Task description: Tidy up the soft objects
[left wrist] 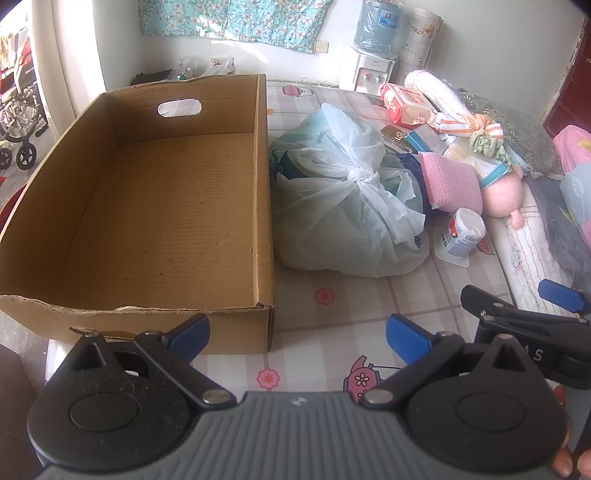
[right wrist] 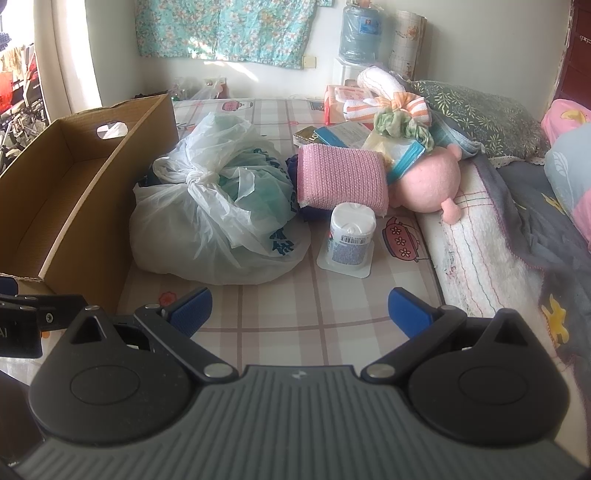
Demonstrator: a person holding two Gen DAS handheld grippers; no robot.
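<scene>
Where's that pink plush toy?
In the right wrist view, the pink plush toy lies right of centre, beside the pink sponge, against the folded blanket.

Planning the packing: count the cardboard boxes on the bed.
1. One open, empty cardboard box sits at the left of the bed, beside the tied plastic bag. Small printed cartons lie in the pile behind; more could be hidden there.

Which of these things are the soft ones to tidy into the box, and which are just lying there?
For the job: cardboard box, tied plastic bag, pink knitted cloth, pink plush toy, striped towel roll.

Just lying about: white tub, water dispenser, floral curtain.
</scene>
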